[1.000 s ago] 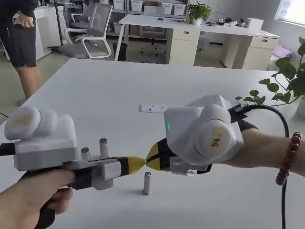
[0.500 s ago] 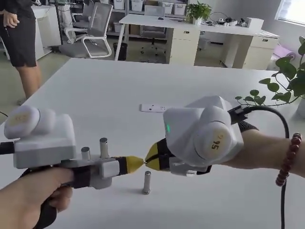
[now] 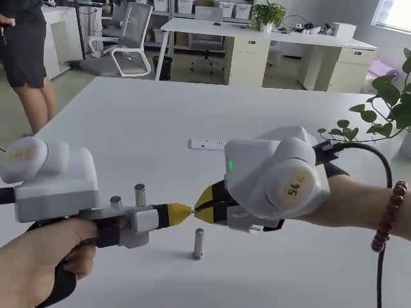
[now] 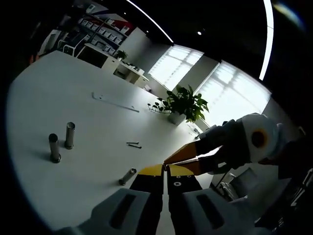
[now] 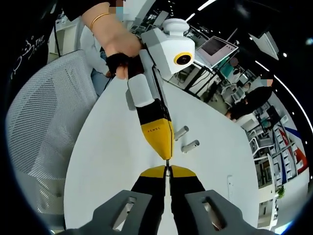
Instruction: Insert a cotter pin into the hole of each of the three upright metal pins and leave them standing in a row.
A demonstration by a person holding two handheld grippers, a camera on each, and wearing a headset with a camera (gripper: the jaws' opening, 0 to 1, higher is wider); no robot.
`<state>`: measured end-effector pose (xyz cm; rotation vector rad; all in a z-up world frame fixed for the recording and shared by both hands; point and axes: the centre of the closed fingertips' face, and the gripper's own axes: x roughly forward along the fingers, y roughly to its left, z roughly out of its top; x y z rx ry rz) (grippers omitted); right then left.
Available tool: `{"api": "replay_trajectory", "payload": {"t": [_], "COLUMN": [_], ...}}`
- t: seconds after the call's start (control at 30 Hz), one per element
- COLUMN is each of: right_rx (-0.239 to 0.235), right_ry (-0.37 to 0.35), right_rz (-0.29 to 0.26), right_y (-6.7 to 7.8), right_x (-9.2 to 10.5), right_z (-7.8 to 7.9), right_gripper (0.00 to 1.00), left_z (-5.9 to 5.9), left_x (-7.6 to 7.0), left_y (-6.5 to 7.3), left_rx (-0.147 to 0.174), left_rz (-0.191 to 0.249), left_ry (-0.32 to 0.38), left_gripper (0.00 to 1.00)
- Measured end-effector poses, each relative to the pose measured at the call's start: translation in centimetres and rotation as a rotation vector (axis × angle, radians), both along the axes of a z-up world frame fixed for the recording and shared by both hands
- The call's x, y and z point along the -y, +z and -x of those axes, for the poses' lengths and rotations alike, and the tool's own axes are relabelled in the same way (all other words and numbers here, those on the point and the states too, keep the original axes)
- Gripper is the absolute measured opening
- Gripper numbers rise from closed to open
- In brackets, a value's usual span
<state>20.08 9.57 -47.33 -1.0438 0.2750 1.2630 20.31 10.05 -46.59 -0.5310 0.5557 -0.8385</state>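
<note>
Jaws of left gripper (image 3: pixel 185 209) and right gripper (image 3: pixel 199 206) both closed, tips touching over table (image 3: pixel 128 128)

The worktop (image 3: pixel 128 128) looks like smooth, matt white laminate. The metal pins (image 3: pixel 198 244) are dull grey with a soft sheen. The left tool (image 3: pixel 185 210) and right tool (image 3: pixel 198 206) have matt white plastic housings and glossier yellow tips.

A white counter (image 3: pixel 128 122) carries a flat white power strip (image 3: pixel 207 145) near its middle. A leafy green plant (image 3: pixel 388 106) reaches in at its right edge. Beyond the counter stand a grey mesh office chair (image 3: pixel 128 35), a long white desk (image 3: pixel 270 38) bearing a small potted plant (image 3: pixel 266 13), and a person in dark clothes (image 3: pixel 26 51).
</note>
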Motion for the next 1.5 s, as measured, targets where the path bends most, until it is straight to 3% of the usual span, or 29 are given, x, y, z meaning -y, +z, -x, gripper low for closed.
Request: {"api": "replay_trajectory", "payload": {"t": [0.2, 0.27, 0.47, 0.6, 0.73, 0.8, 0.93, 1.0, 1.13, 1.27, 1.5], "right_rx": [-0.083, -0.151, -0.215, -0.266, -0.328, -0.333, -0.354, -0.397, -0.403, -0.46, -0.541], "right_ry": [-0.055, -0.079, -0.113, -0.126, -0.125, -0.116, -0.111, -0.108, -0.1, -0.071, -0.034], "right_rz": [-0.07, -0.097, -0.144, -0.157, -0.167, -0.165, -0.147, -0.16, -0.151, -0.154, -0.147], "right_y": [0.2, 0.1, 0.3, 0.2, 0.0, -0.2, -0.6, -0.7, -0.8, -0.9, -1.2], "right_x": [0.1, 0.2, 0.5, 0.8, 0.9, 0.9, 1.2, 1.2, 1.4, 1.5, 1.7], "right_z": [-0.2, 0.2, 0.2, 0.5, 1.1, 1.3, 1.7, 2.1, 2.3, 3.3, 4.7], "right_gripper": [0.0, 0.0, 0.0, 0.01, 0.02, 0.02, 0.04, 0.05, 0.07, 0.08, 0.06], "left_z": [0.0, 0.2, 0.6, 1.0, 1.5, 1.7, 2.0, 2.3, 3.1, 3.9, 4.9], "left_x": [-0.2, -0.4, -0.3, -0.1, 0.2, 0.2, 0.3, 0.3, 0.5, 1.0, 1.6], "left_y": [0.1, -0.3, -0.7, -0.9, -0.9, -1.0, -1.0, -1.0, -1.0, -1.0, -0.9], "left_rx": [0.042, 0.063, 0.101, 0.165, 0.208, 0.229, 0.261, 0.281, 0.317, 0.343, 0.363], "left_rz": [-0.031, -0.08, -0.127, -0.189, -0.228, -0.254, -0.27, -0.277, -0.3, -0.304, -0.288], "left_ry": [-0.012, -0.023, -0.051, -0.099, -0.137, -0.157, -0.189, -0.209, -0.262, -0.316, -0.383], "left_gripper": [0.0, 0.0, 0.0, 0.0, 0.0, 0.0, 0.0, 0.0, 0.0, 0.0, 0.0]}}
